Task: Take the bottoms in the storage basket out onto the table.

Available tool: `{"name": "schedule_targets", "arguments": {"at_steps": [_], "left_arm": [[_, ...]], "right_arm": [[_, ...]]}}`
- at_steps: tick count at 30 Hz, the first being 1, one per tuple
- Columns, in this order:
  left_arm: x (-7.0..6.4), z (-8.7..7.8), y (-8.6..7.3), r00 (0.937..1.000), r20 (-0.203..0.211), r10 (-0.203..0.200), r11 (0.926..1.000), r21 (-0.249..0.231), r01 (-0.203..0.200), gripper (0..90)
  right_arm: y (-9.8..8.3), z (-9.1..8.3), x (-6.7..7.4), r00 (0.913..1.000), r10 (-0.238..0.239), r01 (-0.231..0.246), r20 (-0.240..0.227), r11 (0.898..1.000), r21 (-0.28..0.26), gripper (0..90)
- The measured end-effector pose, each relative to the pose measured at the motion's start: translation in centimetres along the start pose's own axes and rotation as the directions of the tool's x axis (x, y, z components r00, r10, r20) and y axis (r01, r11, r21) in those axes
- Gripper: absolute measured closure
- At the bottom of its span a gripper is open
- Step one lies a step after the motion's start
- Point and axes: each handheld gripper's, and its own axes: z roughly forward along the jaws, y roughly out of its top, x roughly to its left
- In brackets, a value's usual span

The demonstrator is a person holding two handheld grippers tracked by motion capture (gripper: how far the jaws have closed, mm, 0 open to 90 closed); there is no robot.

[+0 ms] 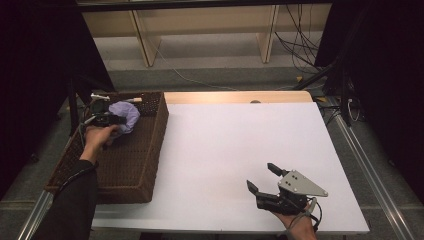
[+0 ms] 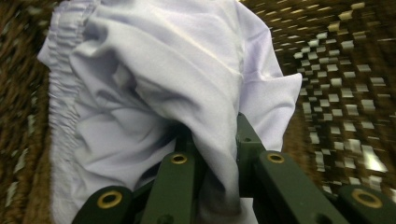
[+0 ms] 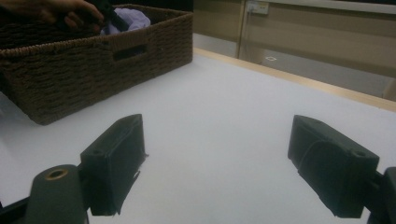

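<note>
High view, basket: I see a brown woven basket (image 1: 131,165) on the left part of the white counter (image 1: 235,150), its long side along the counter's left edge.
High view, cloth: a pale lilac cloth (image 1: 125,115) sits bunched in the far end of the basket, lifted a little off the basket floor as far as I can tell.
High view, left hand-held gripper: my left hand-held gripper (image 1: 112,119) is inside the basket at its far end, tips buried in the cloth; the left hand (image 1: 96,136) behind it is over the basket's left wall.
High view, right hand-held gripper: the right hand-held gripper (image 1: 263,178) is well apart from the basket, near the counter's front edge on the right, with its grey plate on top and a clear gap between the jaws.
Left gripper view, grip: the jaws are pinched tight on a fold of the cloth (image 2: 159,84), which drapes over and between them; the basket (image 2: 336,84) weave shows behind it, blurred.
Right gripper view, grip: the right hand-held gripper (image 3: 217,163) has its jaws spread wide with nothing between them, only bare counter (image 3: 224,116).
Right gripper view, basket: the basket (image 3: 93,65) stands up and to the left, with the cloth (image 3: 133,21) showing above its rim beside the left hand (image 3: 51,10).
</note>
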Motion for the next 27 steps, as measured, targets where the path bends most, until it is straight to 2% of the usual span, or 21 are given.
{"name": "schedule_targets", "arguments": {"at_steps": [3, 7, 9, 11, 18, 25, 27], "left_arm": [[-0.9, -1.4, 0.2, 0.9986, 0.053, 0.006, 0.9988, -0.048, -0.003, 80.9], [-1.8, -2.4, 0.2, 0.9974, 0.061, 0.037, 0.9964, -0.078, -0.033, 80.8], [-2.1, -3.2, 0.3, 0.9957, 0.081, 0.045, 0.9943, -0.100, -0.037, 80.8], [-2.2, -3.5, 0.3, 0.9949, 0.093, 0.039, 0.9936, -0.109, -0.029, 80.8], [-2.7, -4.1, 0.1, 0.9928, 0.108, 0.051, 0.9934, -0.108, -0.039, 80.8], [-3.0, -4.8, -1.2, 0.9872, 0.151, 0.050, 0.9900, -0.138, -0.029, 80.7], [-2.9, -5.0, -1.3, 0.9878, 0.142, 0.063, 0.9903, -0.132, -0.044, 80.7]], "right_arm": [[0.0, -0.1, 0.1, 1.0000, 0.002, -0.002, 0.002, 1.000, -0.001, 19.6], [0.1, -0.1, 0.0, 1.0000, 0.002, -0.002, 0.003, 1.000, -0.003, 19.6], [0.0, -0.1, 0.0, 1.0000, 0.002, -0.002, 0.004, 1.000, -0.003, 19.6], [0.1, -0.1, 0.0, 1.0000, 0.001, -0.001, 0.003, 1.000, -0.002, 19.6], [0.1, -0.1, 0.0, 1.0000, -0.001, 0.001, 0.004, 1.000, -0.005, 19.6], [0.1, -0.2, 0.0, 1.0000, -0.003, 0.003, 0.002, 1.000, -0.003, 19.6], [0.1, -0.2, 0.1, 1.0000, -0.004, 0.004, 0.001, 1.000, -0.003, 19.6]]}}
